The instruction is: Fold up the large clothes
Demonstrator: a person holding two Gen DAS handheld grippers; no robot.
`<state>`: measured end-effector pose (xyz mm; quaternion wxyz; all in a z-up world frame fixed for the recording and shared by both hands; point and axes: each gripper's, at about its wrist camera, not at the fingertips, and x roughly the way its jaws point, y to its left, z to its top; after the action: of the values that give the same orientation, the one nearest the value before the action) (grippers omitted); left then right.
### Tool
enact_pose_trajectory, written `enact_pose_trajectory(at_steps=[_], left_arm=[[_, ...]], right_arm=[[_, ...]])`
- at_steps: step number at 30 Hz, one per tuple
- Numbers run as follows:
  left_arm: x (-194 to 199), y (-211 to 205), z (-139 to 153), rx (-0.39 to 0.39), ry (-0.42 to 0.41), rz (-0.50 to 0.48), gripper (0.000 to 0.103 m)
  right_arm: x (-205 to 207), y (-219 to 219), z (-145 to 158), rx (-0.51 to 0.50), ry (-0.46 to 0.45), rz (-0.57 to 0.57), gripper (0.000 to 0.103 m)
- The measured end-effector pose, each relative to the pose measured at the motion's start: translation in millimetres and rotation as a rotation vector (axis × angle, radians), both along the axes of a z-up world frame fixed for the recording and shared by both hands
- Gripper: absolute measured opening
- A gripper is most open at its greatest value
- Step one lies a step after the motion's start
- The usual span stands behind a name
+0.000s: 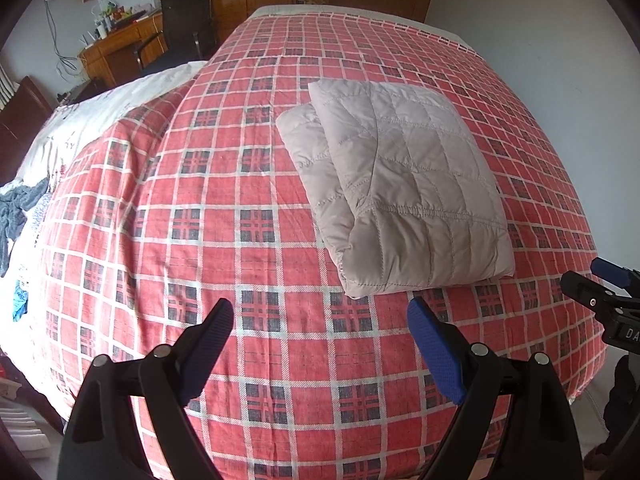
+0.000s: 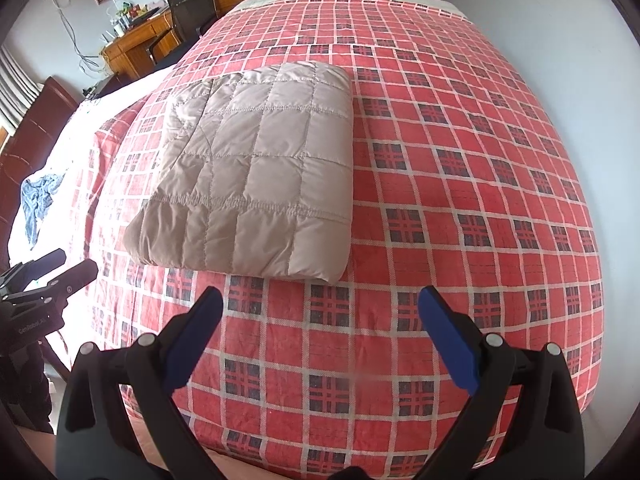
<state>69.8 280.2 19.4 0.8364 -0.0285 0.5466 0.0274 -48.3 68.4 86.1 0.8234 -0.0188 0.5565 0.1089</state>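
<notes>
- Beige quilted jacket, already folded into a thick rectangular bundle, lies on the red plaid bedspread, ahead of both your grippers and apart from them.
- From your left gripper the bundle sits ahead and to the right; from your right gripper the same jacket sits ahead and to the left. It therefore lies between the two, and neither is plainly nearer.
- Its long axis runs away from you toward the far end of the bed; the near short edge, just past an elastic-stitched band, faces your fingertips.
- Both grippers are spread wide with nothing between their blue pads; neither touches the cloth.
- Surface reads as satin-sheened, puffy, sewn in squares; a lower layer protrudes along its left edge in the left wrist view, so the stack is slightly offset.
- Judged from this, the folding looks essentially complete.
</notes>
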Motion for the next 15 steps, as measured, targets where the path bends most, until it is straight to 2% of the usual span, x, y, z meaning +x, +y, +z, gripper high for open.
enact_pose_trajectory(at_steps=[15], left_arm=[[0.5, -0.1, -1.2, 0.0, 0.004, -0.001, 0.089]], right_arm=[[2.7, 2.3, -3.9, -0.005, 0.006, 0.001, 0.098]])
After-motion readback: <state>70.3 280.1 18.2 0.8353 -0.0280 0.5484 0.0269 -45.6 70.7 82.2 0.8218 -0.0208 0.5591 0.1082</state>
